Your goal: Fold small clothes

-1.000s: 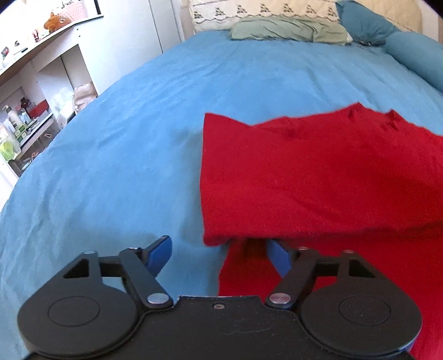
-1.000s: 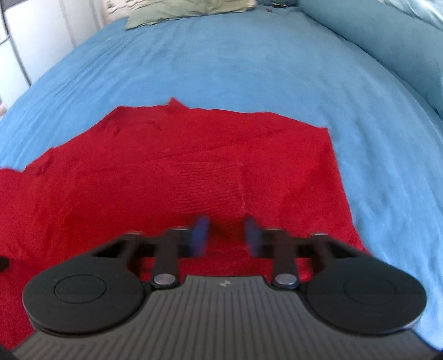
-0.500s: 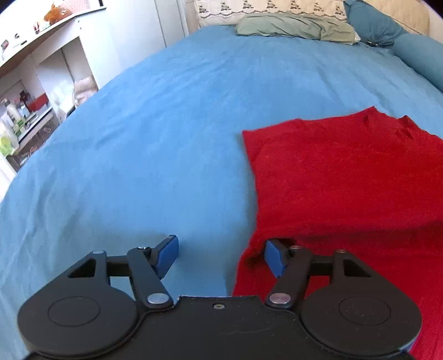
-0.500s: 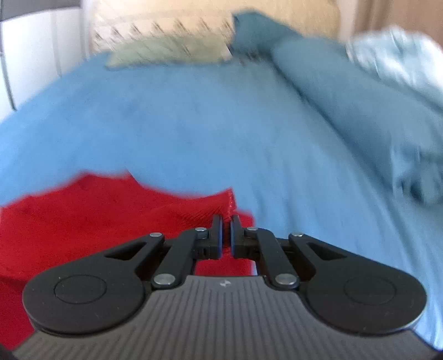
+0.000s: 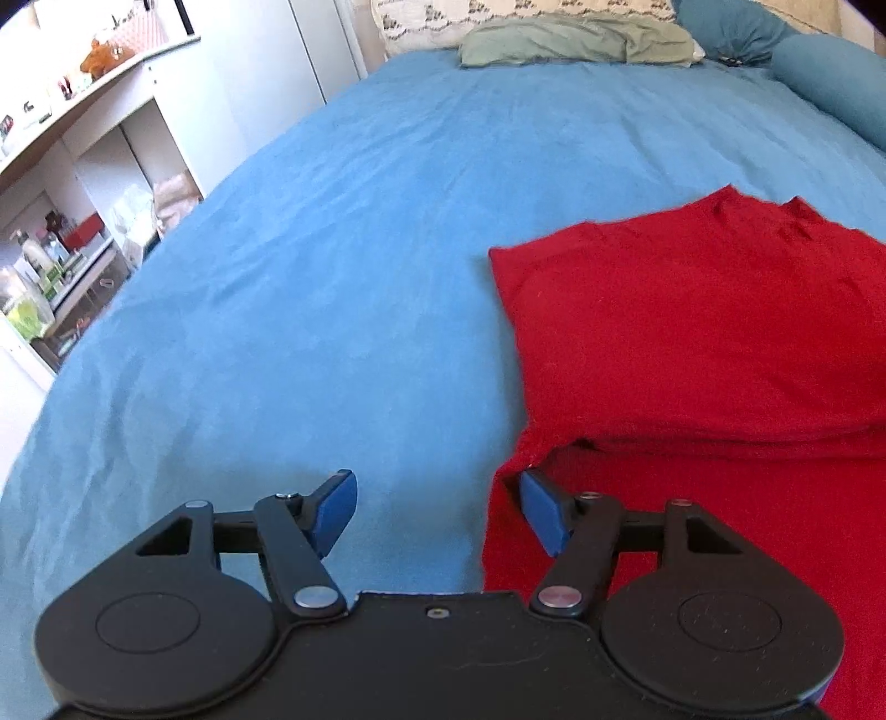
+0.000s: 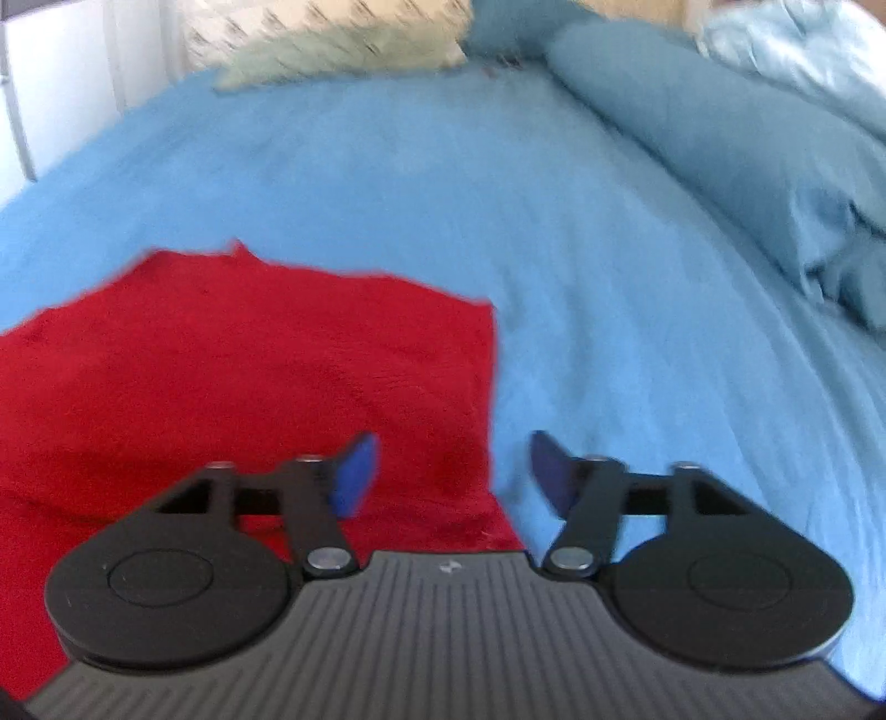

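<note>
Red knit garment (image 5: 692,343) is lying folded on the blue bed (image 5: 343,266); left tongs (image 5: 437,507) are gaping empty, right tongs (image 6: 451,471) have just been opening, gripping nothing.

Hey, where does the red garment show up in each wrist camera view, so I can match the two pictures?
Left wrist view: the red garment fills the right side, from mid-frame down to the bottom edge, with a folded layer on top.
Right wrist view: the red garment fills the lower left, its edge running down between the tongs.
Shared landmark: the green pillow at the head of the blue bed.
</note>
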Tool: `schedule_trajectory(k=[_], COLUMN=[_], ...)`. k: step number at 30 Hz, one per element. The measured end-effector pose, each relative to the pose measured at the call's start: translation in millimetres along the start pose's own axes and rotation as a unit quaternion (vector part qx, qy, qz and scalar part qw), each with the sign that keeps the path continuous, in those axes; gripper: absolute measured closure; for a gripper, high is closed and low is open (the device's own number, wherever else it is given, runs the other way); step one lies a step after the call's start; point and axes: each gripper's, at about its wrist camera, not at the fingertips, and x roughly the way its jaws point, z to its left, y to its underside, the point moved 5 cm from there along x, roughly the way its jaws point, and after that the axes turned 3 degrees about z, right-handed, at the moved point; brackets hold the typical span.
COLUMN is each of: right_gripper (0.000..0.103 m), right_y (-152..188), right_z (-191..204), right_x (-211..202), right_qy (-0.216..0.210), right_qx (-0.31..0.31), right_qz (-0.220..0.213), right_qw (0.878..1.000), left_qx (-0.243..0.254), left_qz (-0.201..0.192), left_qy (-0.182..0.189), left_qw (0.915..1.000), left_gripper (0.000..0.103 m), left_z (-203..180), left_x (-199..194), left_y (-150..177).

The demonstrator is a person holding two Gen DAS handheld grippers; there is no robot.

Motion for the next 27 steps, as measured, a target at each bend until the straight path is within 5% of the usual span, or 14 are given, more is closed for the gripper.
schedule_trajectory(k=[6, 10, 12, 17, 27], right_gripper=[0.012, 0.012, 0.011, 0.011, 0.002], right_y=[6.7, 32.6, 42.9, 49.8, 51.1], right_z=[28.3, 17.2, 7.6, 4.8, -35.4], right_x=[1.4, 28.2, 28.3, 16.3, -141.3], right_qy=[-0.062, -0.049, -0.065, -0.081, -0.116], right_qx=[-0.026, 0.03, 0.062, 0.026, 0.019], right_qz=[-0.022, 0.009, -0.017, -0.047, -0.123], right_qw=[0.998, 0.998, 0.996, 0.995, 0.985], left_qx=[0.003, 0.005, 0.002, -0.011, -0.019], left_qz=[-0.037, -0.042, -0.046, -0.079, -0.134], left_qy=[0.017, 0.017, 0.012, 0.011, 0.047], left_qw=[0.9992, 0.9989, 0.9989, 0.9968, 0.9897], left_gripper=[0.031, 0.031, 0.031, 0.031, 0.032], left_z=[-8.1, -15.6, -16.7, -13.9, -3.3], left_x=[-28.7, -27.4, -25.4, -35.7, -146.2], left_y=[5.5, 23.4, 31.6, 38.4, 30.2])
